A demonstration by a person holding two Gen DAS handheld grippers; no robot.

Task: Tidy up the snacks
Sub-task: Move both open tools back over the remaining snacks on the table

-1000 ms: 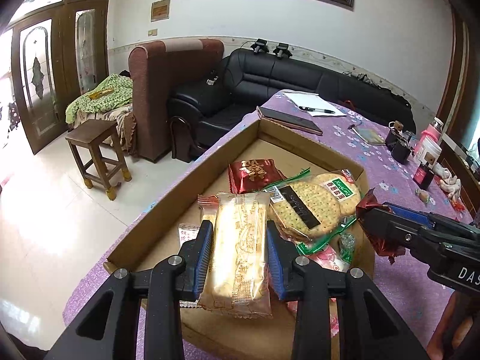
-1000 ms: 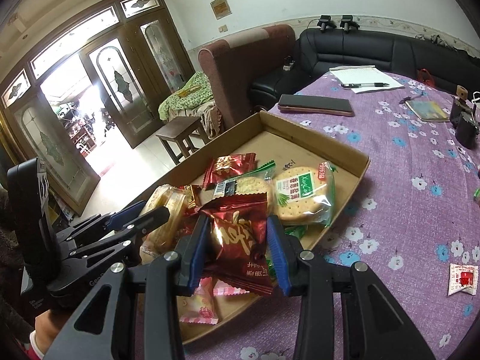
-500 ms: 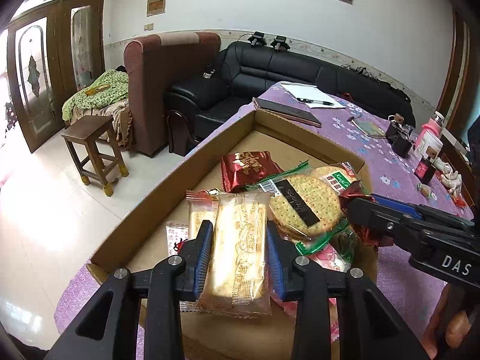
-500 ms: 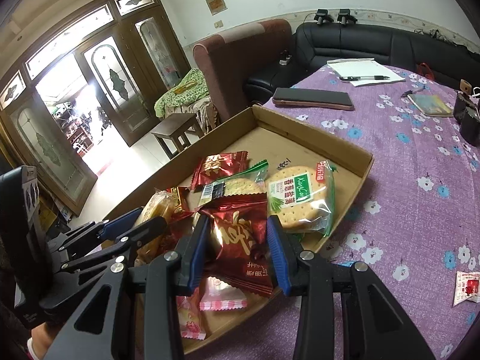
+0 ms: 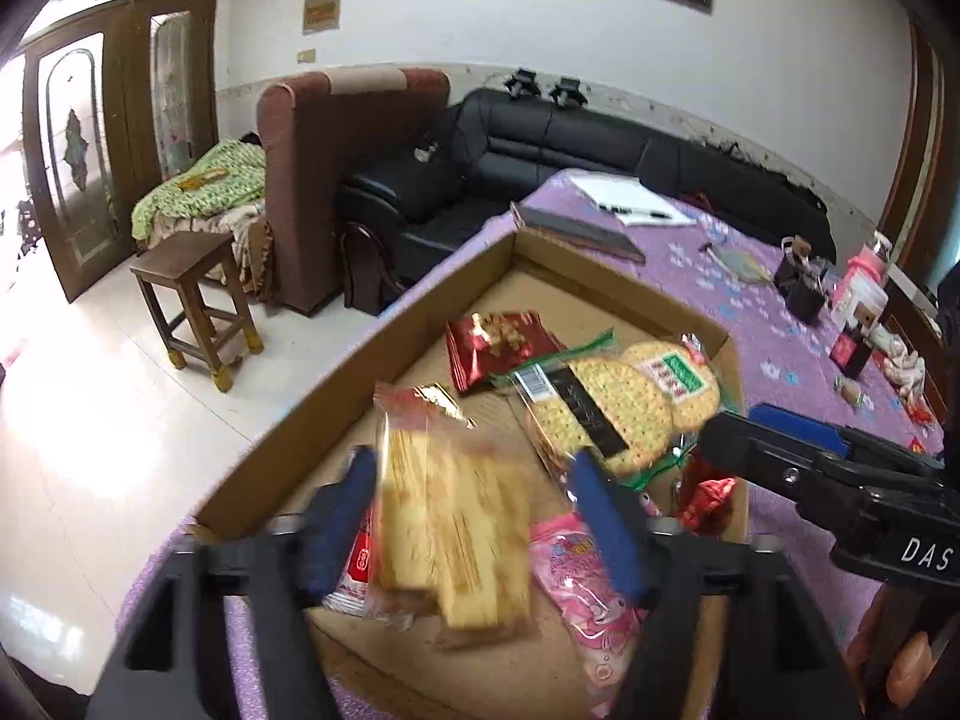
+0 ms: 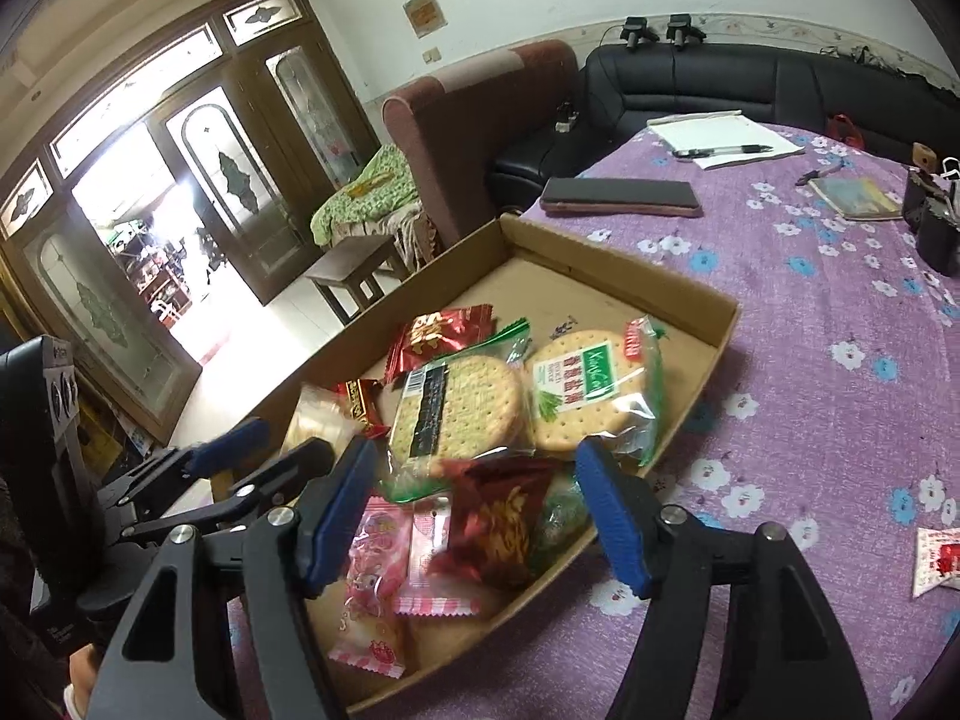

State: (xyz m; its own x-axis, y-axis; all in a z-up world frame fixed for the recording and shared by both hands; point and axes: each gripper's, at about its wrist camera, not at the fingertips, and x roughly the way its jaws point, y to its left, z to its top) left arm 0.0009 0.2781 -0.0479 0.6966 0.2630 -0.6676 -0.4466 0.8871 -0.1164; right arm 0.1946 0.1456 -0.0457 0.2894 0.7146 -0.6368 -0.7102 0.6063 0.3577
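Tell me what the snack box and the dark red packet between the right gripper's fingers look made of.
Snack box: plain brown cardboard, matte, with raw cut edges and folded walls. Dark red packet: apparently metallised plastic film, glossy and crinkled, catching highlights; the exact film type cannot be told.

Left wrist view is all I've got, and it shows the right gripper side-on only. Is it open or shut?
Observer: Open. In the right wrist view the right gripper has its fingers spread wide, with a red packet between them, touching neither.
Operator: Packet in the box?
Observer: Yes, inside the cardboard box, close to the wall nearest the camera. It looks blurred.
Operator: What's beside it?
Observer: A pink packet on its left and a green packet at its right edge.
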